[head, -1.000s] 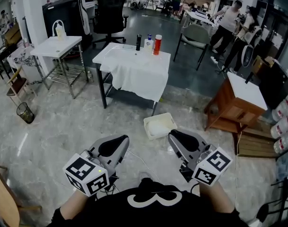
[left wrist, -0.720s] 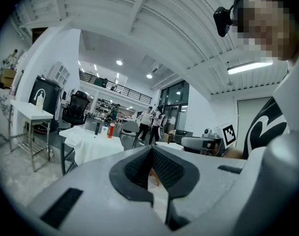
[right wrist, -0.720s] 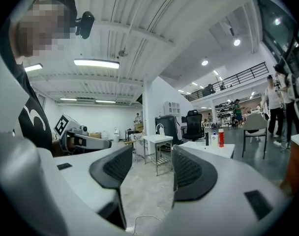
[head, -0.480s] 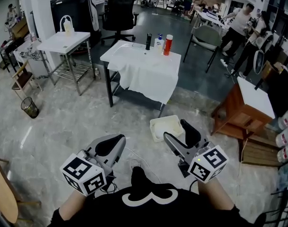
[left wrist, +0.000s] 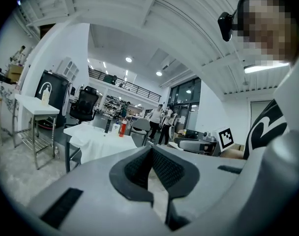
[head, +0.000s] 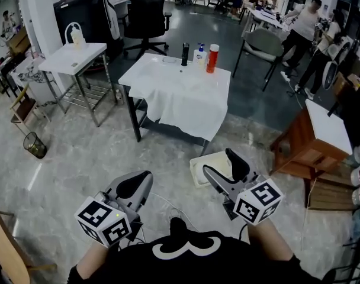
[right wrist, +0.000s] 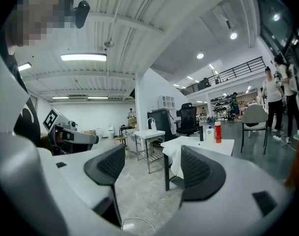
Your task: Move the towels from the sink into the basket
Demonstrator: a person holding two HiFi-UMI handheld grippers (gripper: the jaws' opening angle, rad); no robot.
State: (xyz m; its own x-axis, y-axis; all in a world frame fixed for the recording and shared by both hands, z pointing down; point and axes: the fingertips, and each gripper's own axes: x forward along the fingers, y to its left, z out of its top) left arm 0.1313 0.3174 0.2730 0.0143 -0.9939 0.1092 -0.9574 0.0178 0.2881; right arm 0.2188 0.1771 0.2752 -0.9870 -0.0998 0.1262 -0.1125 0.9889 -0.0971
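Right gripper (head: 218,161) jaws have just been opening and are standing wide apart, gripping nothing. Left gripper (head: 141,179) jaws are sitting together, empty. White towel (head: 186,102) is hanging over the sink (head: 168,61) front, well apart from both. Basket (head: 195,171) is sitting on the floor beside the right gripper.

The right tool (head: 217,160) has just been opening: its jaws, pressed together a second ago, now stand wide apart with nothing between them. The person is closer to the draped surface (head: 215,78), which now looks larger and nearer in the head view. The basket (head: 196,169) on the floor, clear of the right tool before, now lies partly behind its jaws.
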